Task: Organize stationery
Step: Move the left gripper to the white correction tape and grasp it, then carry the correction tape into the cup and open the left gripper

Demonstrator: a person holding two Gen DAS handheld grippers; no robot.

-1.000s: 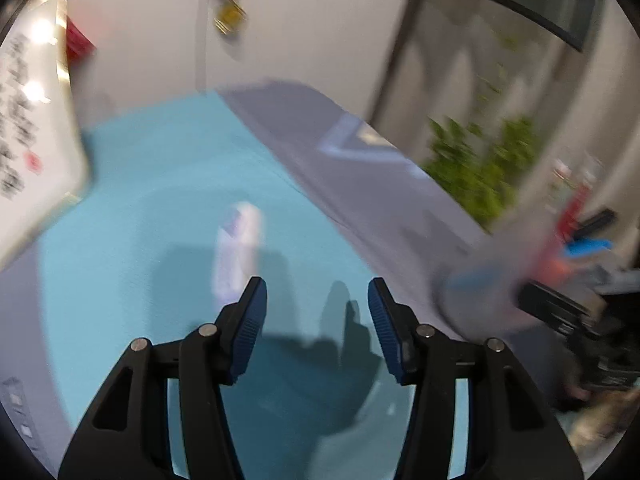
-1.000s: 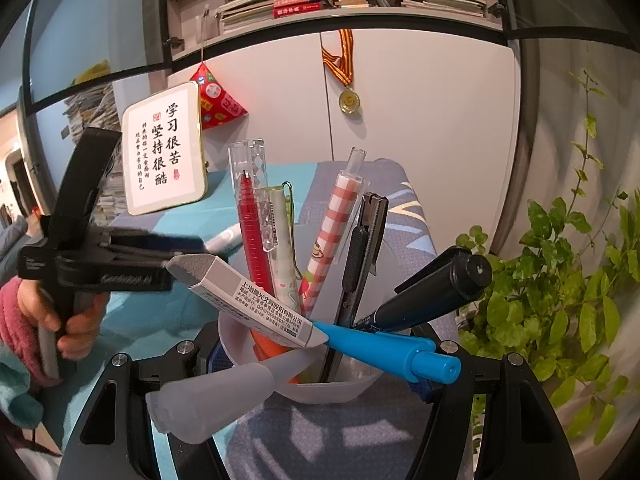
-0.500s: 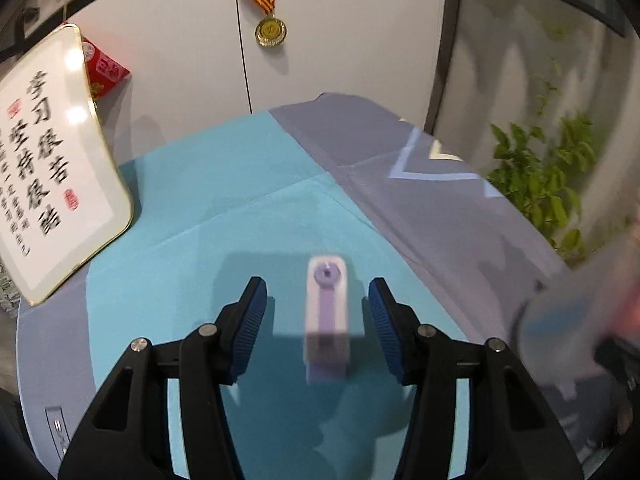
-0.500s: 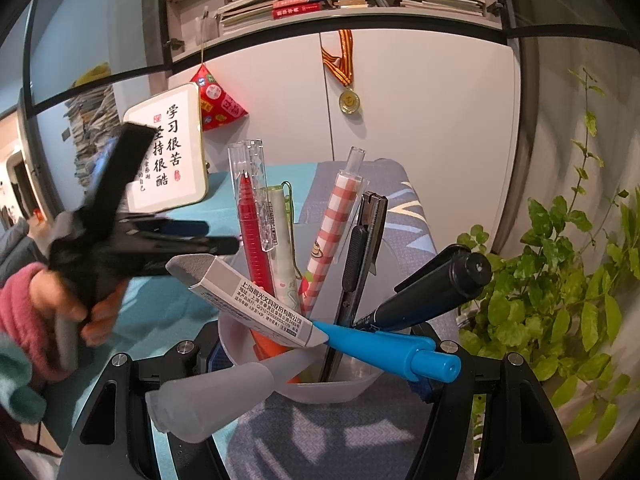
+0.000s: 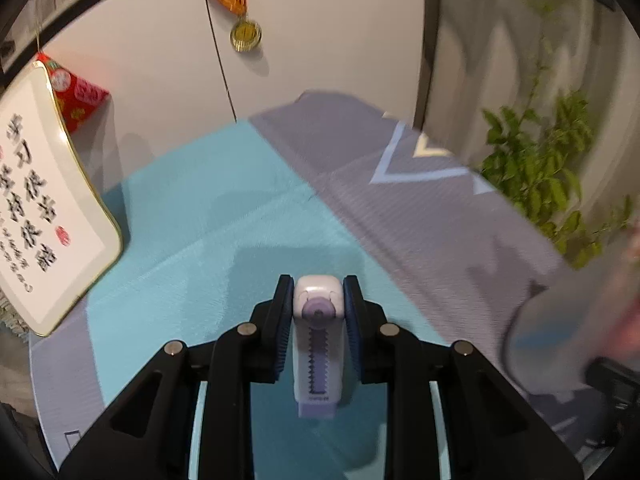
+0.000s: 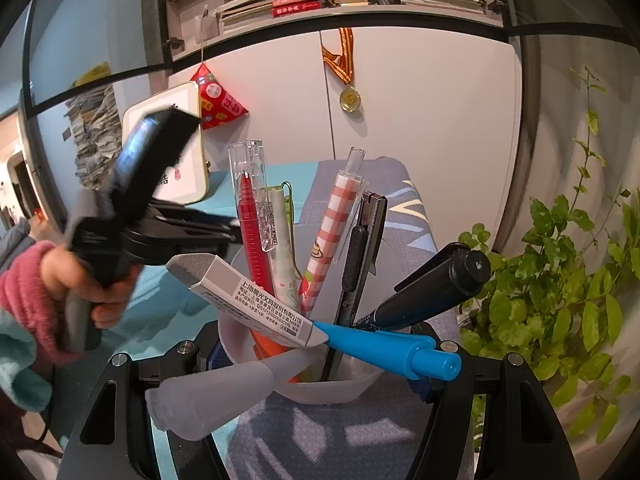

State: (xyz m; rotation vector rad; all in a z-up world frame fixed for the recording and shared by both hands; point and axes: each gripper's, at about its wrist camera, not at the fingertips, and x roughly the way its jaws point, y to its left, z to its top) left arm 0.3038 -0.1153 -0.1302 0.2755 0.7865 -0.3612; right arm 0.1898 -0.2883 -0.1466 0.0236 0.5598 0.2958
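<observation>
My left gripper is shut on a white and purple correction tape, over the teal mat. In the right wrist view the left gripper shows blurred at the left, held by a hand. My right gripper is shut on a translucent pen cup that holds a red pen, a checked pen, a black utility knife, a black marker, a blue pen and a grey eraser box. The cup appears blurred at the left wrist view's right edge.
A framed calligraphy sign leans at the left of the table. The grey patterned cloth covers the right side. A green plant stands past the right edge. A medal hangs on the white cabinet behind.
My left gripper swung over the correction tape, moved onto it and closed on it. The right gripper with the cup has stayed still.
</observation>
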